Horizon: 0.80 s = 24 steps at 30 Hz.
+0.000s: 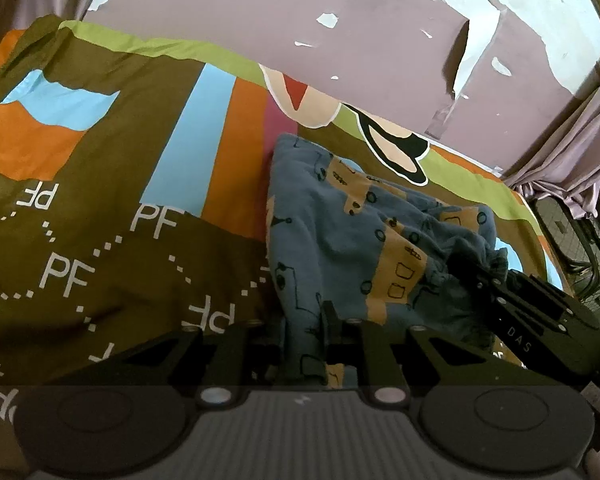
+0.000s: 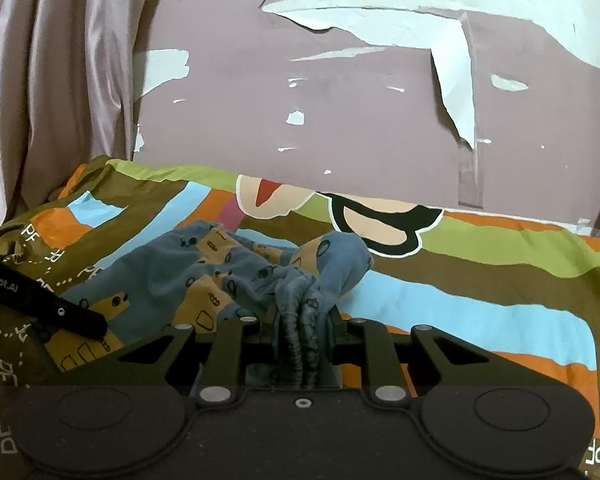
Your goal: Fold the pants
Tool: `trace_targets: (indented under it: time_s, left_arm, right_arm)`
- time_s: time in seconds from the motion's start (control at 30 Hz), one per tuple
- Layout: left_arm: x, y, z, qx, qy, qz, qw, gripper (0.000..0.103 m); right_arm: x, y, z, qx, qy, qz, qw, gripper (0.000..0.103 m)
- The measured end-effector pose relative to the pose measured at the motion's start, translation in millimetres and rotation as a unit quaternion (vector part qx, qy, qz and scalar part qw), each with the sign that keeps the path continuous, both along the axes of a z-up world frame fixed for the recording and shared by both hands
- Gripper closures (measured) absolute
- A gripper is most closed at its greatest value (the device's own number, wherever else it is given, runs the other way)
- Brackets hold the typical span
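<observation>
Our left gripper [image 1: 306, 350] pinches the blue pants [image 1: 340, 232], and our right gripper [image 2: 304, 344] clamps their bunched waistband [image 2: 300, 320]. The bedsheet [image 1: 100, 280] repeats "PF"; the right gripper's body reads "DAS".

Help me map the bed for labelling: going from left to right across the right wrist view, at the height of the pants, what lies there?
Left gripper → pants → bunched waistband in the right gripper → striped bedsheet.
</observation>
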<state>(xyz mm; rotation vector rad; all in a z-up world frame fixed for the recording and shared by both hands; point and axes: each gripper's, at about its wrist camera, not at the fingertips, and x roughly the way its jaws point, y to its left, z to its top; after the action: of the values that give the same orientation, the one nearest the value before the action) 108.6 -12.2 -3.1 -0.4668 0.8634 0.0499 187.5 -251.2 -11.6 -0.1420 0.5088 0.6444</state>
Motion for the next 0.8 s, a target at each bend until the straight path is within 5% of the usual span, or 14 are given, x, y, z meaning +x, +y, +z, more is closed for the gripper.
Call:
trace_targets:
  time_s: [0.8]
  left_arm:
    - [-3, -9, 7, 0.040, -0.008, -0.024, 0.9989, 0.086]
  right_arm:
    - [-35, 19, 1, -0.100, -0.134, 0.037, 0.985, 0.082]
